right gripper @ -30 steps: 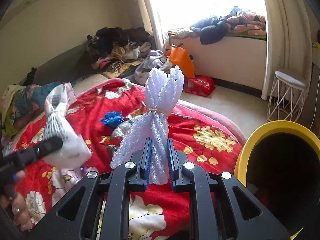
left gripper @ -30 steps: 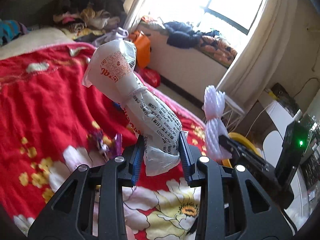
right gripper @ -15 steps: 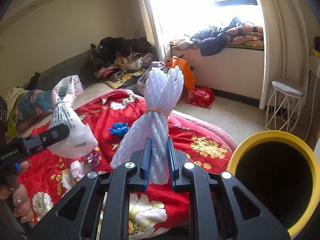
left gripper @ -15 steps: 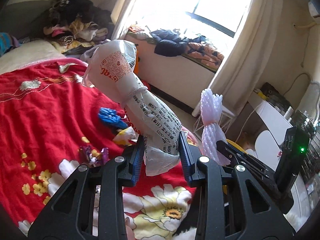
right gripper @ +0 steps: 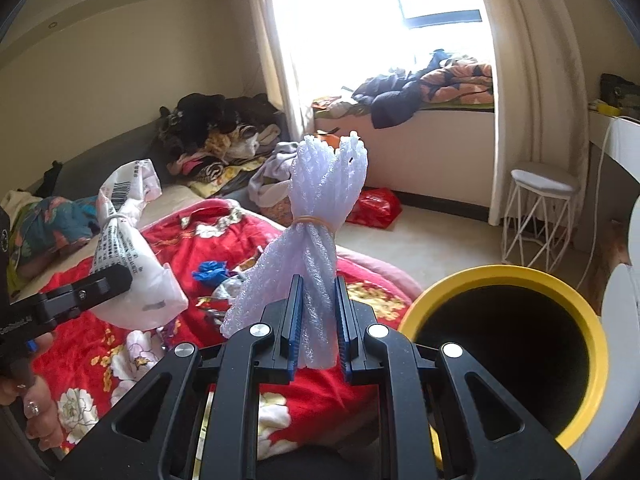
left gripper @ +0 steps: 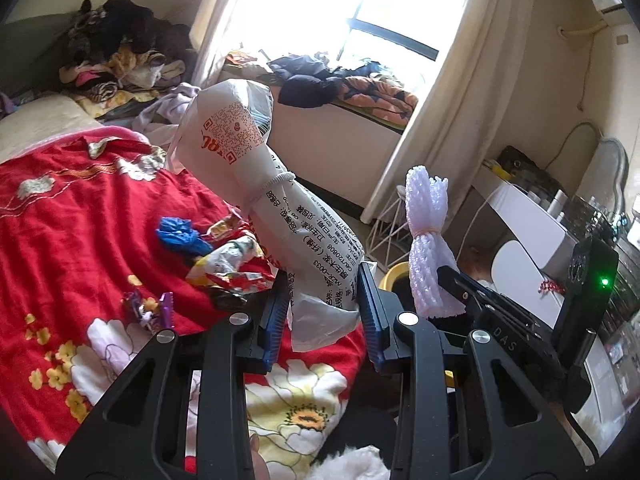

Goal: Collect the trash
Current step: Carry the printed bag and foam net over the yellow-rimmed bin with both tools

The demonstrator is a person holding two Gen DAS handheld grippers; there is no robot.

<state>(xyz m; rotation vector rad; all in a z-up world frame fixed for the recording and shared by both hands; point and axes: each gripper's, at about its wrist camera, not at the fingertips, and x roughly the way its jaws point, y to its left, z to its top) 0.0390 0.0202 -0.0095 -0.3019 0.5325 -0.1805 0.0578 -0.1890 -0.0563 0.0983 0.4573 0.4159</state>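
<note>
Gripping a white printed plastic bag (left gripper: 288, 216) near its bottom, your left gripper (left gripper: 324, 320) has its blue pads partly apart and pressed on both sides of it. That bag is cinched at the waist with a white tie, flares open above, and carries black text plus an orange code patch. Your right gripper (right gripper: 316, 328) is pinched tight on a bundle of white foam netting (right gripper: 316, 216) — banded at the middle, fanned at the top. Both bundles hang above the near right end of the red floral blanket (right gripper: 192, 248), with the yellow-rimmed bin (right gripper: 512, 344) just right of the netting. Loose wrappers (left gripper: 228, 268) and a blue crumpled scrap (left gripper: 180, 234) lie farther out on the blanket. The bin's inside is too dark to read, and its rim is cut off behind the right gripper's frame.
</note>
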